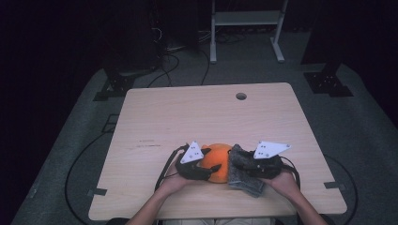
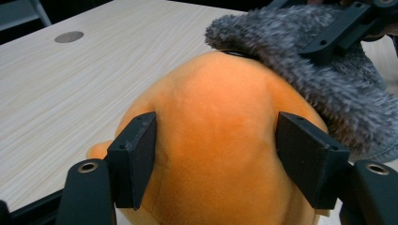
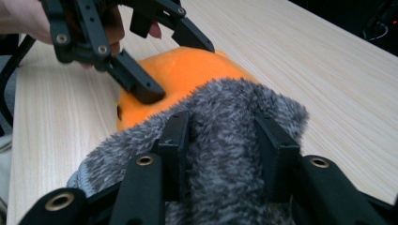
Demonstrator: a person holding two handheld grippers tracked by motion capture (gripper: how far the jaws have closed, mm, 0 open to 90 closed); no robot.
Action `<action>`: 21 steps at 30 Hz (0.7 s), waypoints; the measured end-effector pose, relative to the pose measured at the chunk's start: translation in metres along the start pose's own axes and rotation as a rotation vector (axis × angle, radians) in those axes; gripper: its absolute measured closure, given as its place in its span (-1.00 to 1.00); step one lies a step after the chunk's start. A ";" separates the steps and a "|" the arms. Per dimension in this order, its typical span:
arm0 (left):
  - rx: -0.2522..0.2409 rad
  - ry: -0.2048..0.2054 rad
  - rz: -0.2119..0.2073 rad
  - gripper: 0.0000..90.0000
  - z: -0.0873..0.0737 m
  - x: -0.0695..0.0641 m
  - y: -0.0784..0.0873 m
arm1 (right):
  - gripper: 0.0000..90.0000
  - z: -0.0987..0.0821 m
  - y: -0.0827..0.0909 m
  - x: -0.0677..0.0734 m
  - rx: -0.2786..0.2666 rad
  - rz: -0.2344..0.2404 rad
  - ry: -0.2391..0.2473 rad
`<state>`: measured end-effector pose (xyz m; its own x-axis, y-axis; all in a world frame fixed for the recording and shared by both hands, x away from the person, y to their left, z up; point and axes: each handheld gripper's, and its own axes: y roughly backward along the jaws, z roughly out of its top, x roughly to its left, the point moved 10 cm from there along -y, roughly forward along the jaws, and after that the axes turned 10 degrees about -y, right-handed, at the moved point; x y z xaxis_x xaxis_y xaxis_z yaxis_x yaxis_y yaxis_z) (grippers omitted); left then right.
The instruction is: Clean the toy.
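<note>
An orange plush toy [image 1: 217, 159] lies near the table's front edge, between my two grippers. My left gripper [image 1: 206, 168] is shut on it, and in the left gripper view its pads [image 2: 136, 154] press into the toy's [image 2: 216, 140] two sides. A grey fuzzy cloth [image 1: 241, 176] drapes over the toy's right side and onto the table. My right gripper [image 1: 239, 164] sits on it. In the right gripper view a thick fold of the cloth [image 3: 225, 140] fills the gap between the open jaws of my right gripper [image 3: 223, 136]. Beyond it, the left gripper [image 3: 169, 61] holds the toy [image 3: 183, 70].
The light wooden table [image 1: 187, 117] has a round cable hole [image 1: 241, 96] near its far edge. Cables trail off the table at the left and right. Dark floor, stand feet and a white frame lie beyond the table.
</note>
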<state>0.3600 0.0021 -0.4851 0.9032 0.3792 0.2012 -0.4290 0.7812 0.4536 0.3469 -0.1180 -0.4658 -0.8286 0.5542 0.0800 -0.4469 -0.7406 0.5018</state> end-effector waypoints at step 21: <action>0.007 0.129 -0.005 -0.32 -0.009 0.014 0.000 | 0.75 -0.031 0.015 -0.021 0.043 -0.057 -0.072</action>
<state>0.3724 0.0115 -0.4906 0.8956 0.4365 0.0863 -0.4244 0.7798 0.4603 0.3471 -0.1527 -0.4867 -0.7750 0.6220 0.1117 -0.4761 -0.6910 0.5439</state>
